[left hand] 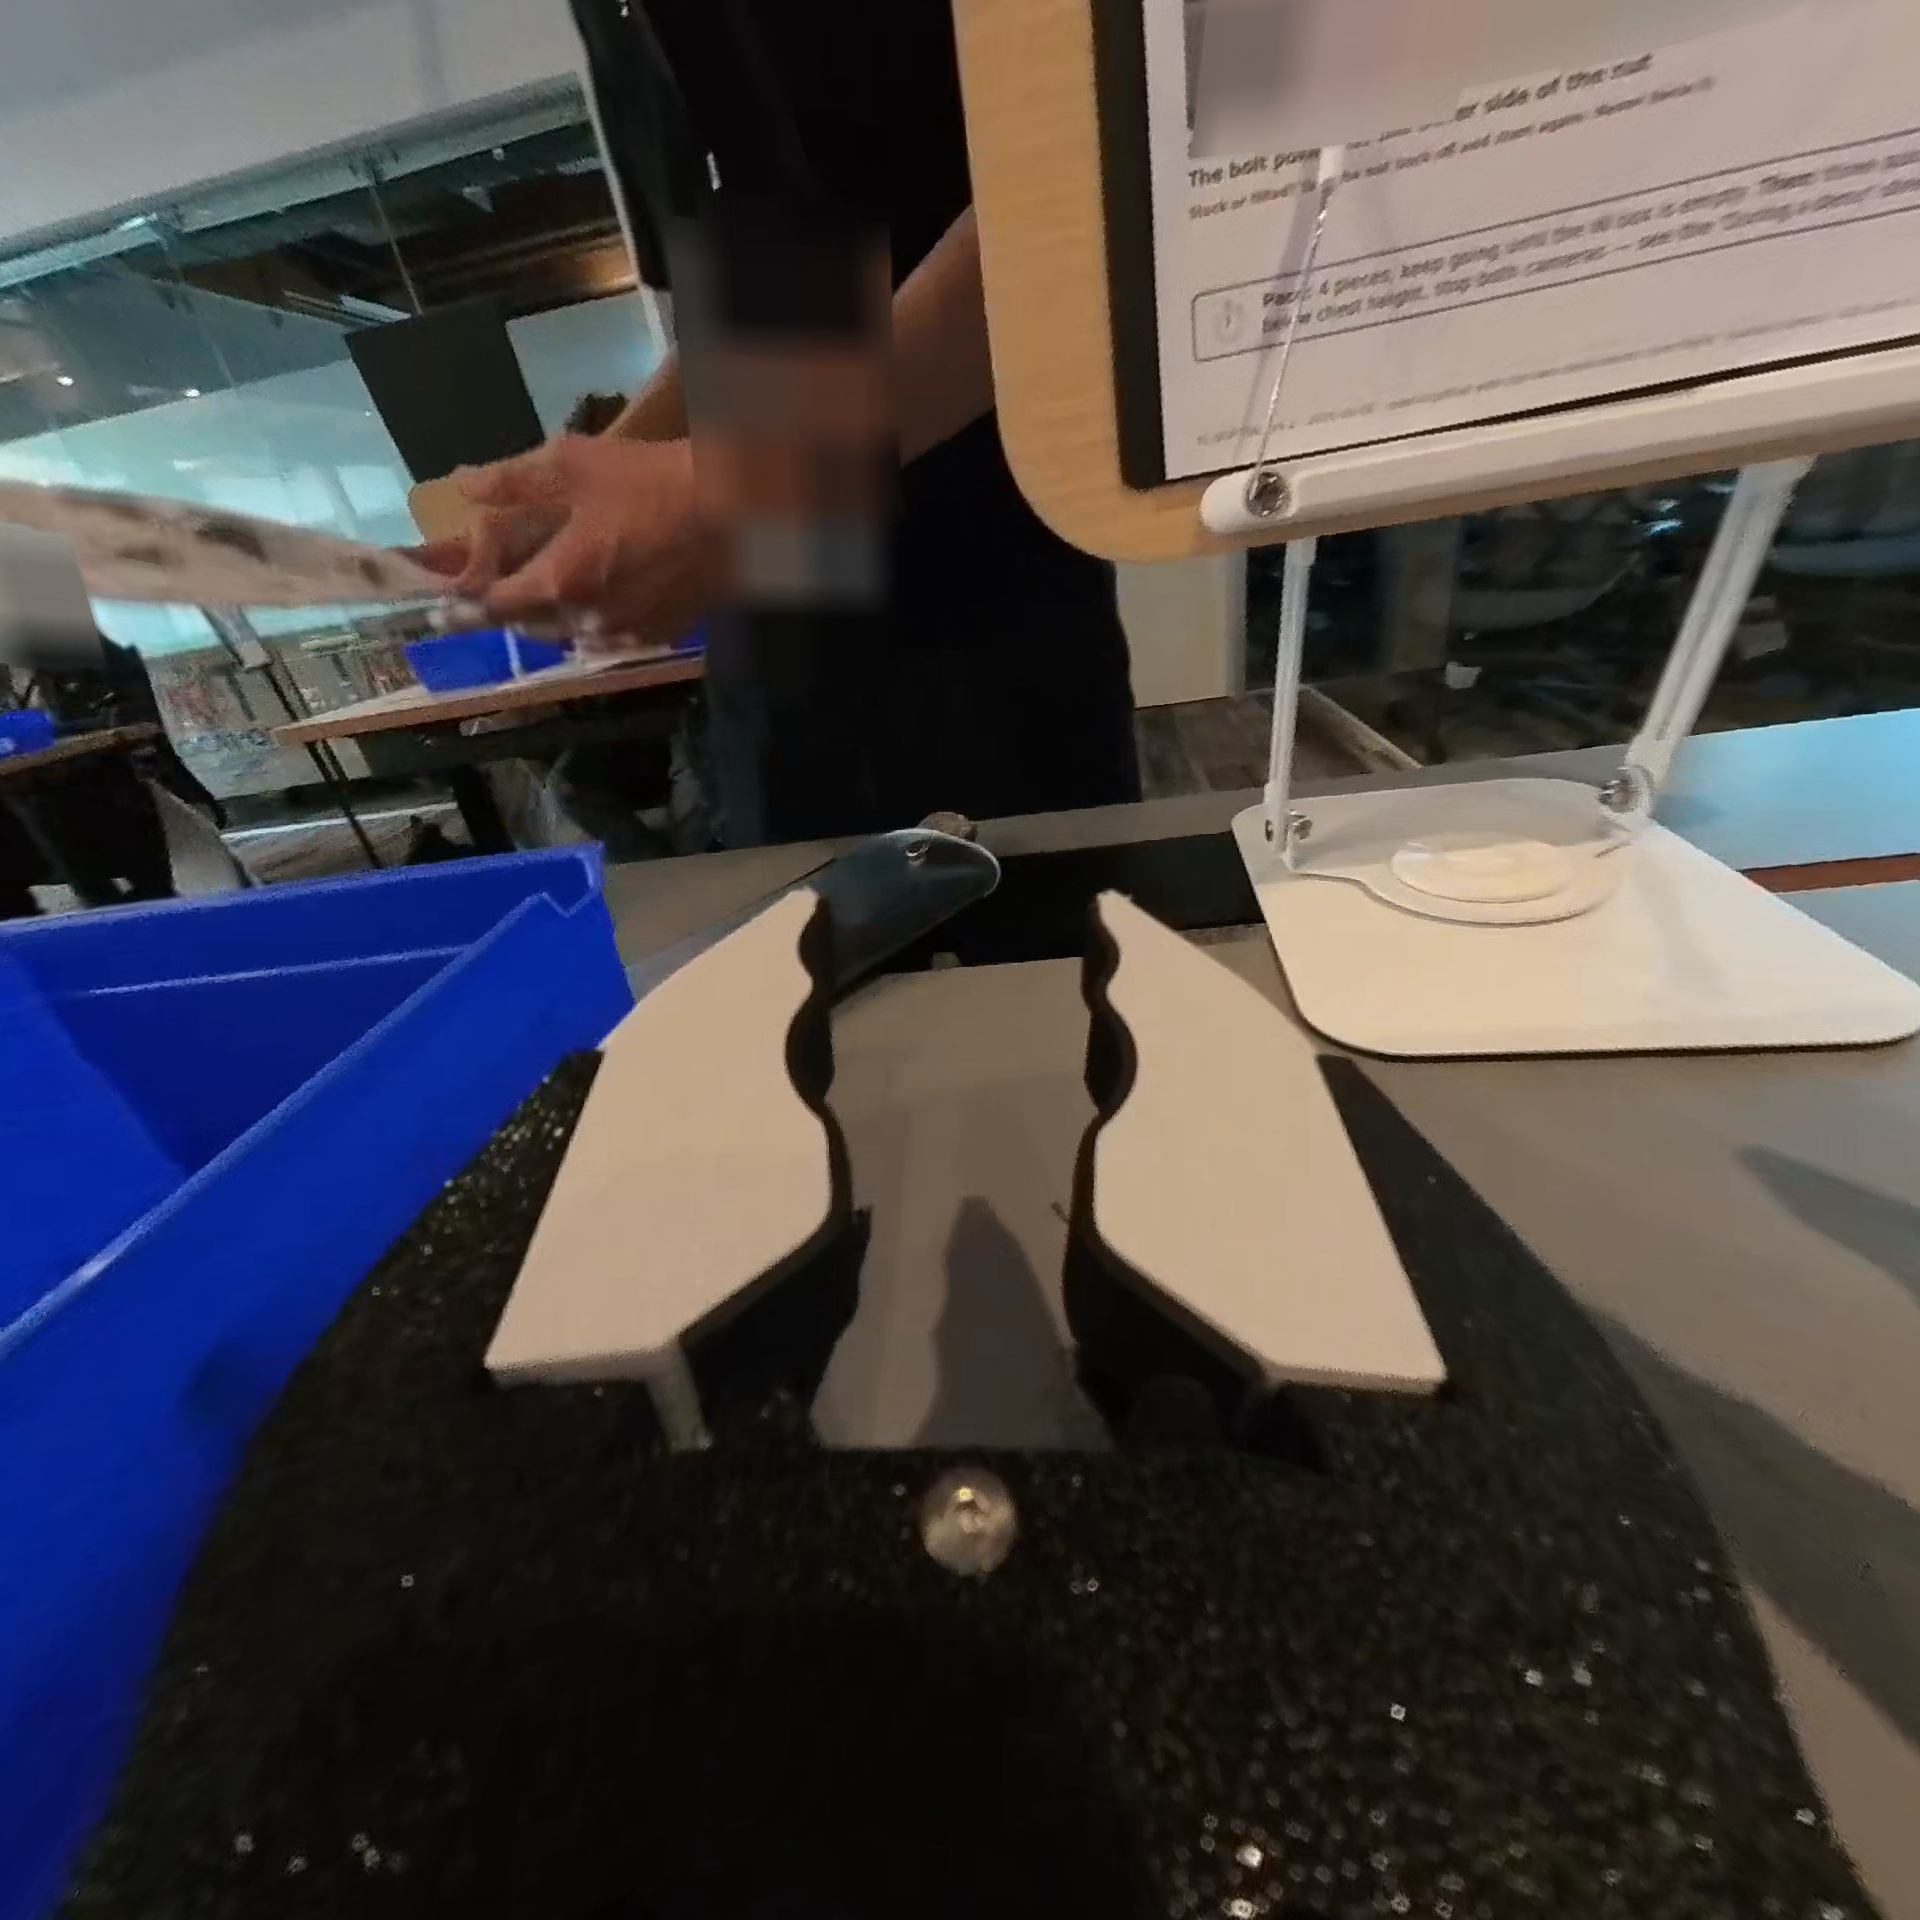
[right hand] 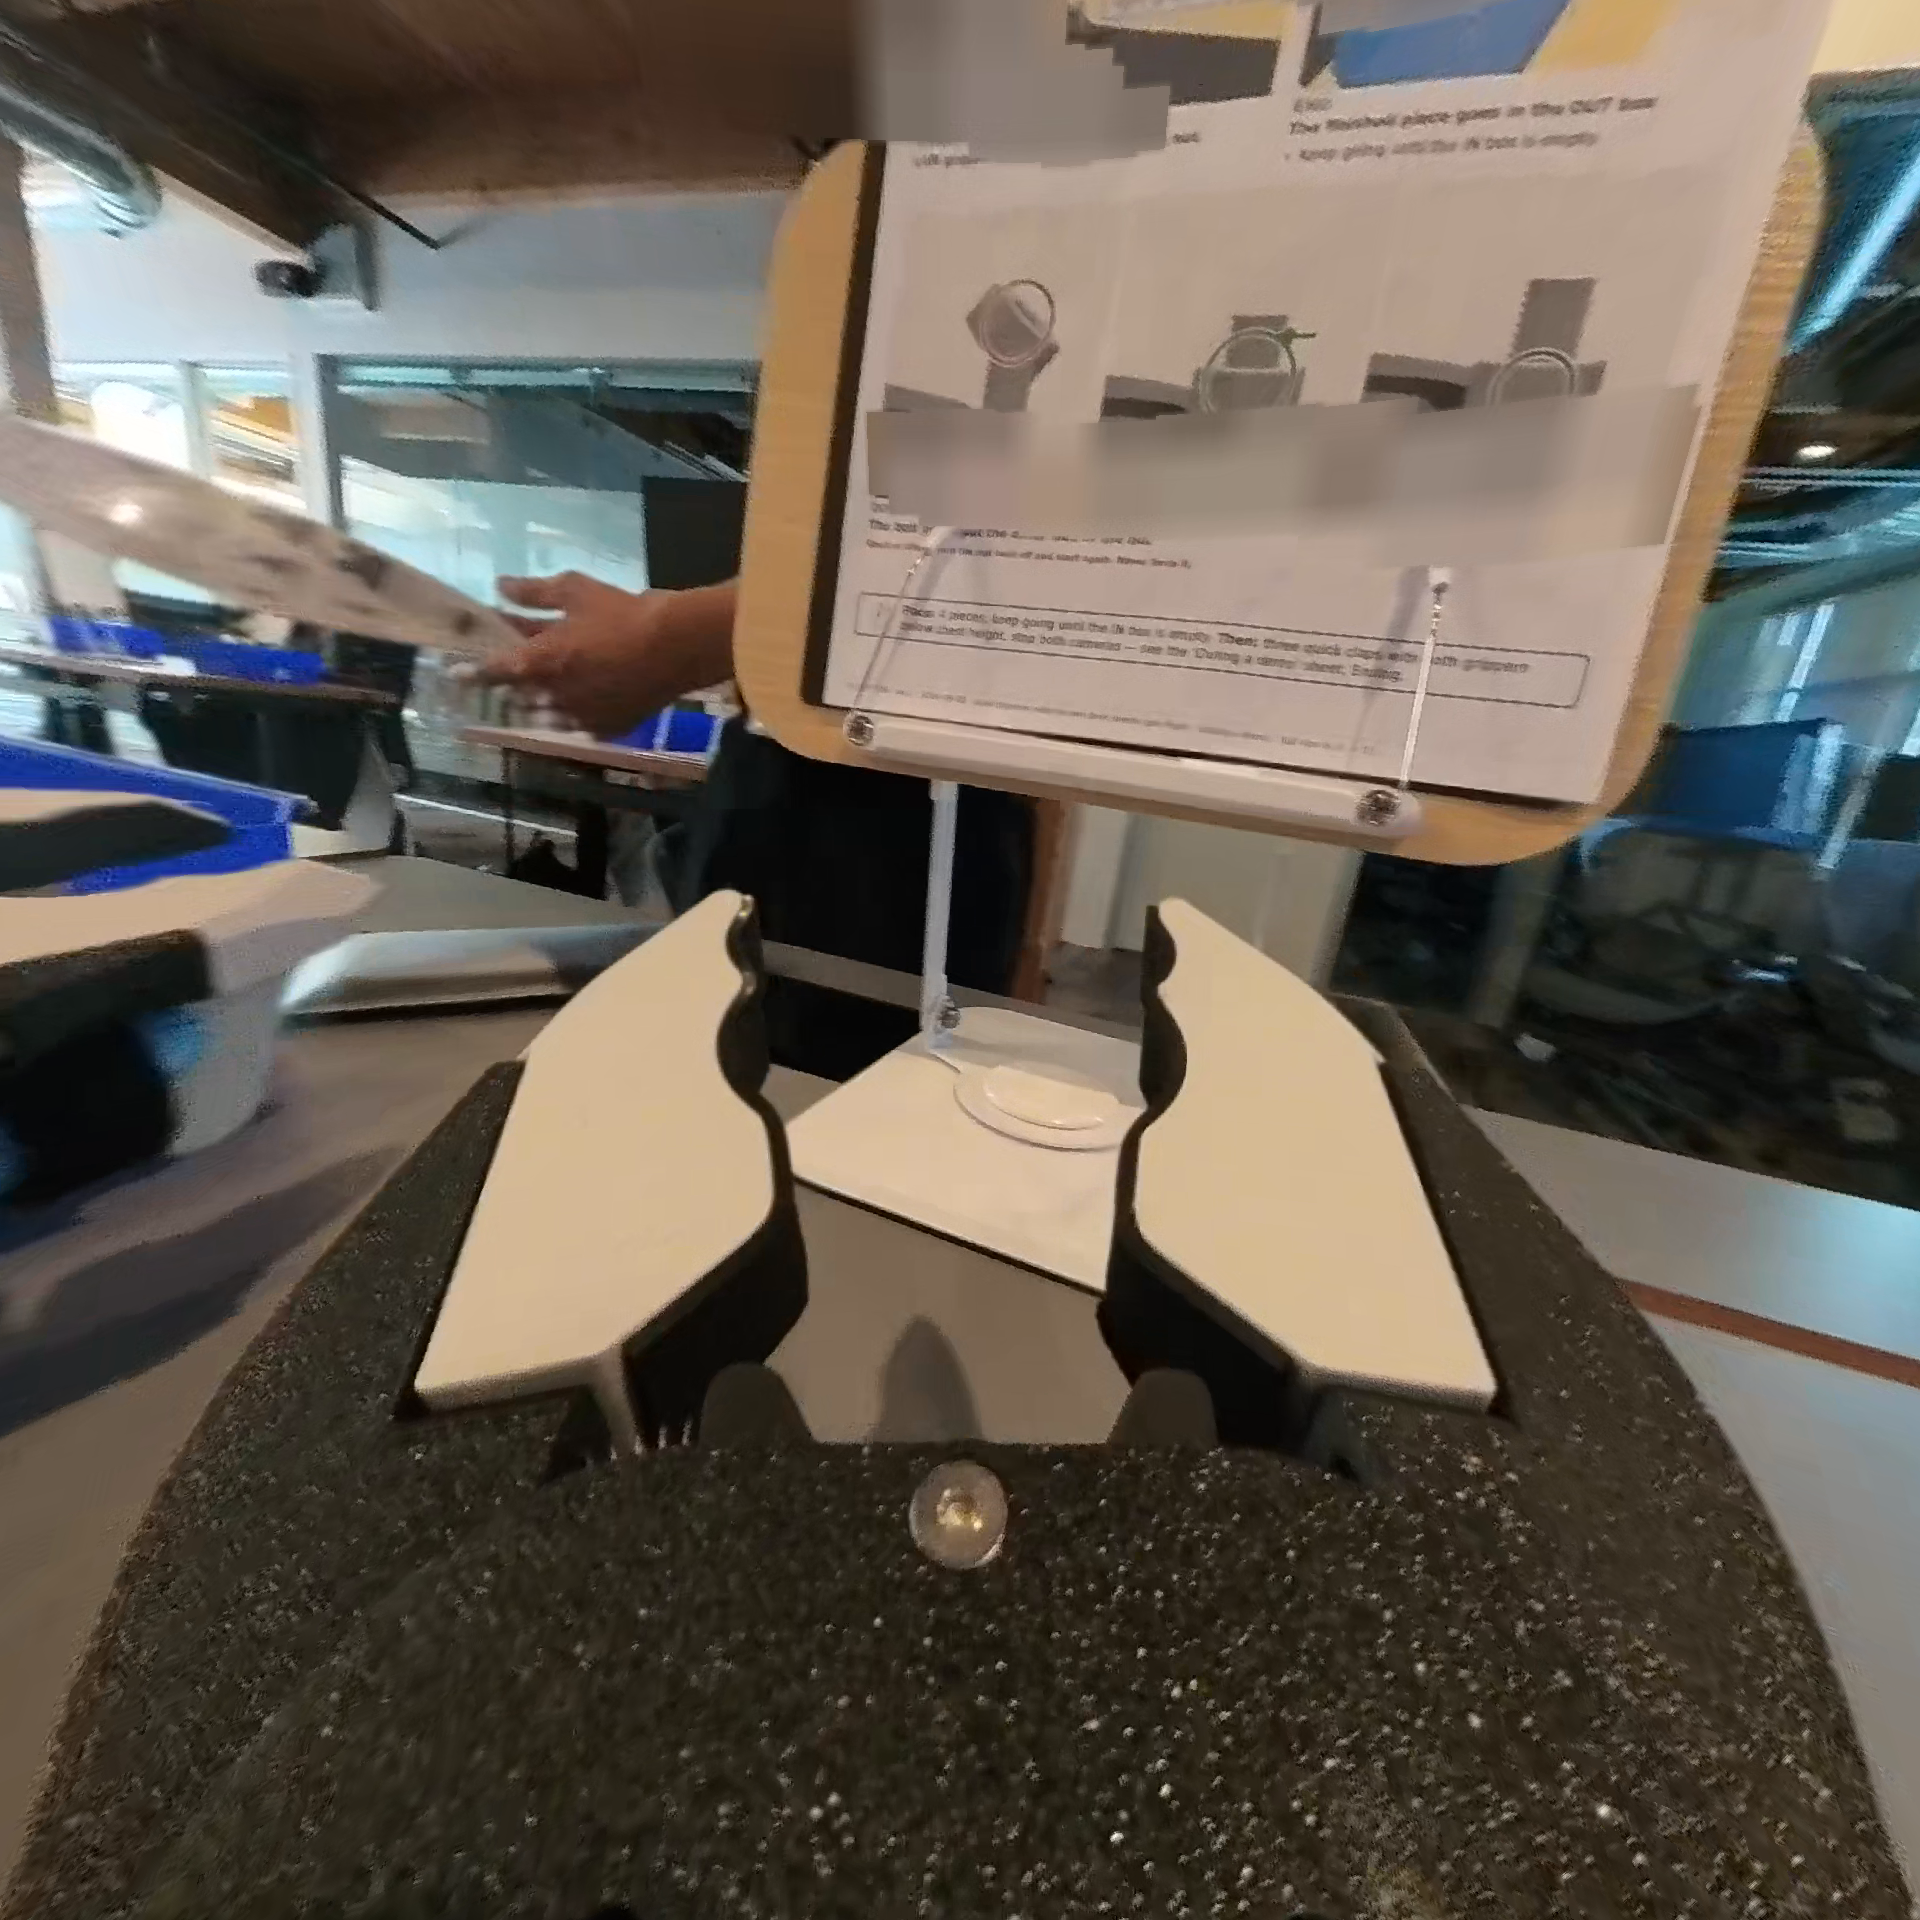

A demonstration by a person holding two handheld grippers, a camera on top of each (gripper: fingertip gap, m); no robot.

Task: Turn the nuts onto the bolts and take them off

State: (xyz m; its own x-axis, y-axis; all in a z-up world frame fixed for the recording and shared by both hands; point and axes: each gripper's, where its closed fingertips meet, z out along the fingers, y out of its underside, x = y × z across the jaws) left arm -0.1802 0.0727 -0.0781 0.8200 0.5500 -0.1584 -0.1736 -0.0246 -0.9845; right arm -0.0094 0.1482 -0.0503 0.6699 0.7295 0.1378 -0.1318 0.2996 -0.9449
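No nut or bolt shows in either view. My left gripper is open and empty, low over the grey table, just right of a blue bin. A dark curved object lies just beyond its left fingertip. My right gripper is open and empty above the same table, pointing at the white base of a document stand. The left gripper shows blurred at the left edge of the right wrist view.
A wooden stand board with printed sheets rises at the table's far side on a white base; it also shows in the right wrist view. A person in dark clothes stands behind the table, hands on a sheet.
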